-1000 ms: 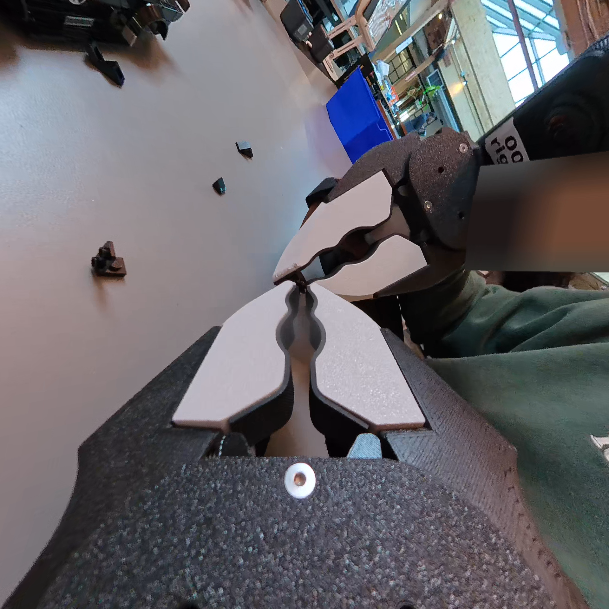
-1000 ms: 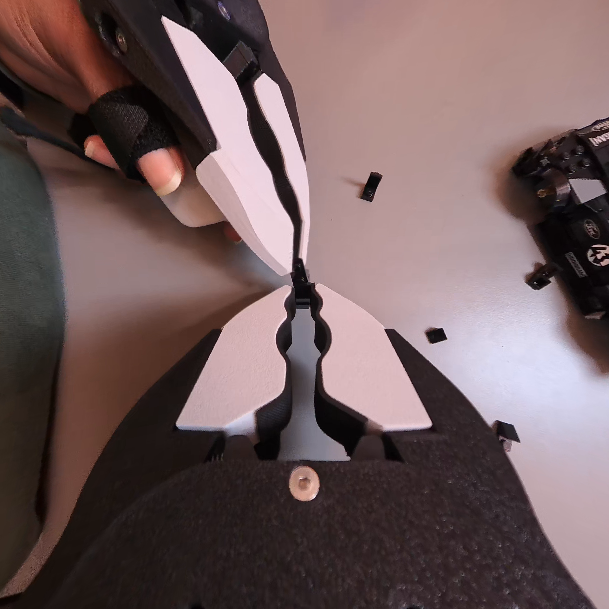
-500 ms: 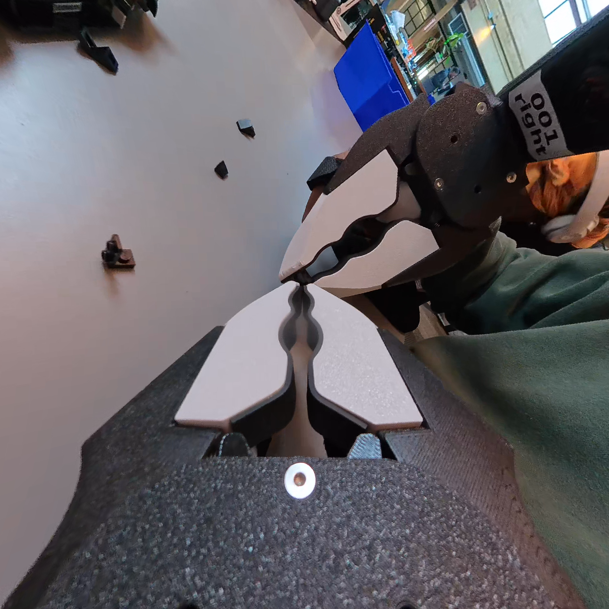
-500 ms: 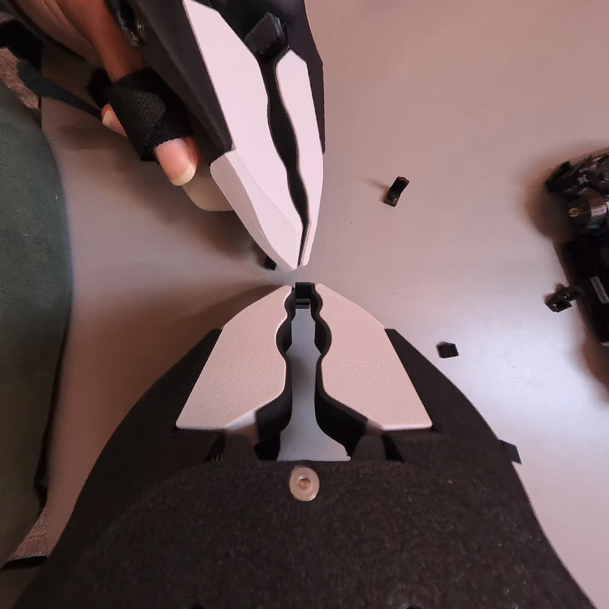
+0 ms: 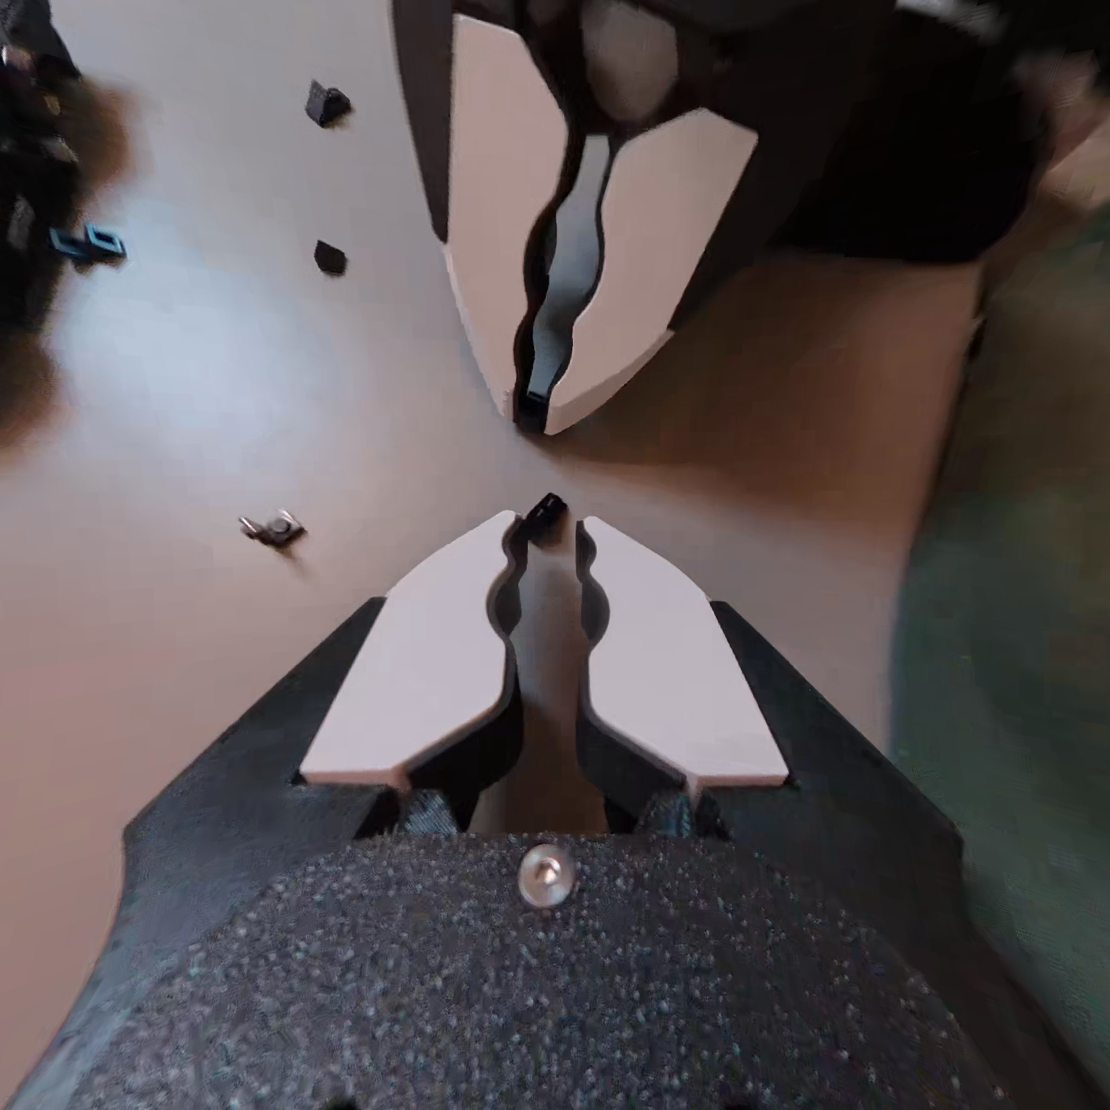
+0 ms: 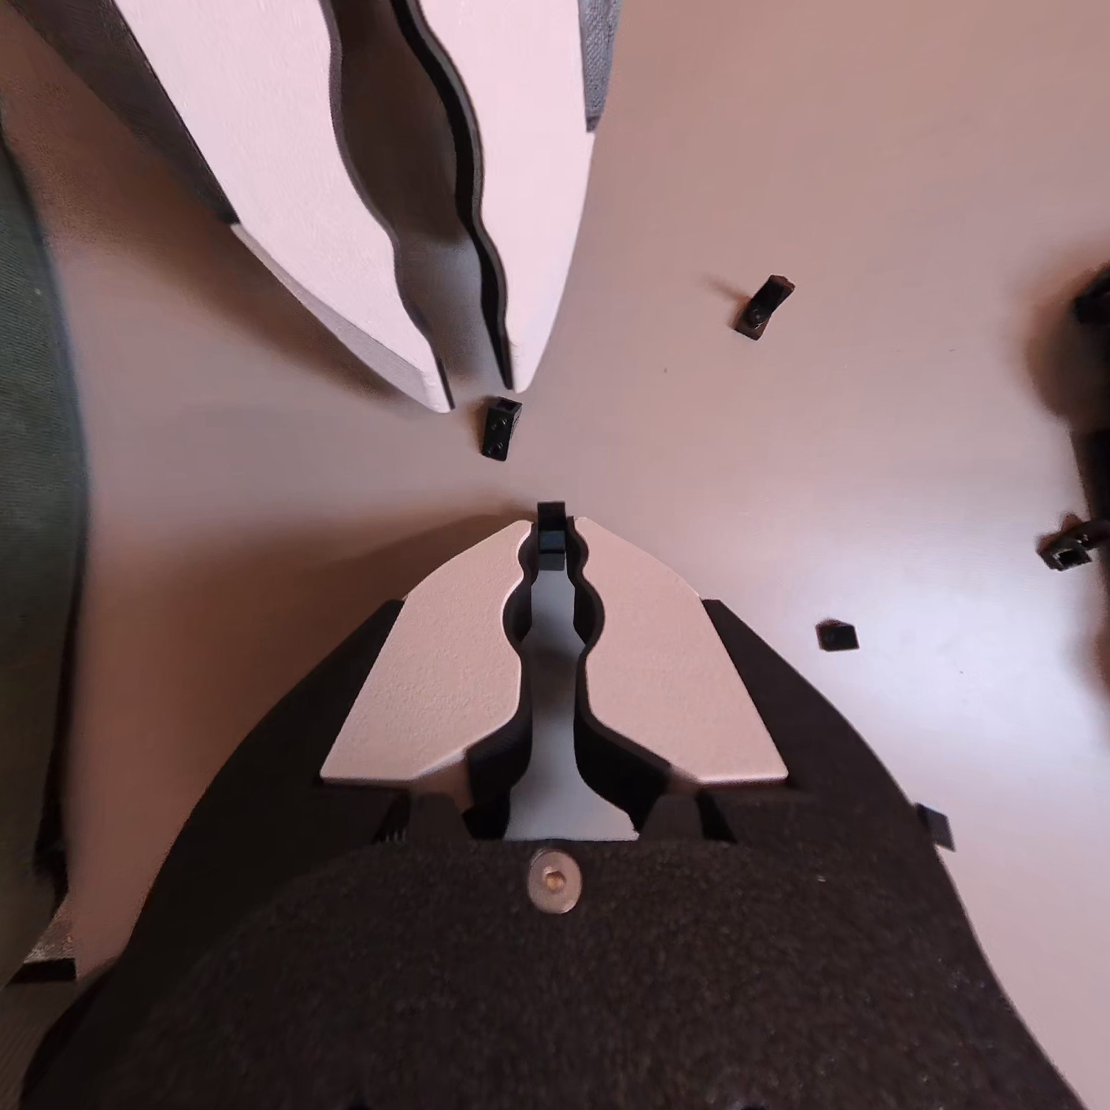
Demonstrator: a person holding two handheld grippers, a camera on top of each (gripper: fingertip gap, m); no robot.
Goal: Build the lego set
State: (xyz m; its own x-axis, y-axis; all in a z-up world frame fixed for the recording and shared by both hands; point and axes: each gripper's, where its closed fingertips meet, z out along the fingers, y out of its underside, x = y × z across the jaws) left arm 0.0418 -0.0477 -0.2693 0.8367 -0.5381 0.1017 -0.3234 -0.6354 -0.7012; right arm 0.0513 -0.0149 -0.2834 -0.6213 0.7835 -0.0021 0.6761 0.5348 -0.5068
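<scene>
On the table [image 6: 841, 180], our right gripper [image 6: 552, 525] clamps a stiff brick [image 6: 551, 534]; left gripper [image 5: 543, 525], jaws apart, takes the light plate [image 6: 500, 427] by its edges.

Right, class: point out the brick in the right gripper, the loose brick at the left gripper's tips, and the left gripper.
held brick [image 6: 551, 534], right wrist view, its top face
loose brick [image 6: 500, 427], right wrist view, its studded face
left gripper [image 5: 545, 521], left wrist view, between fingertips
</scene>
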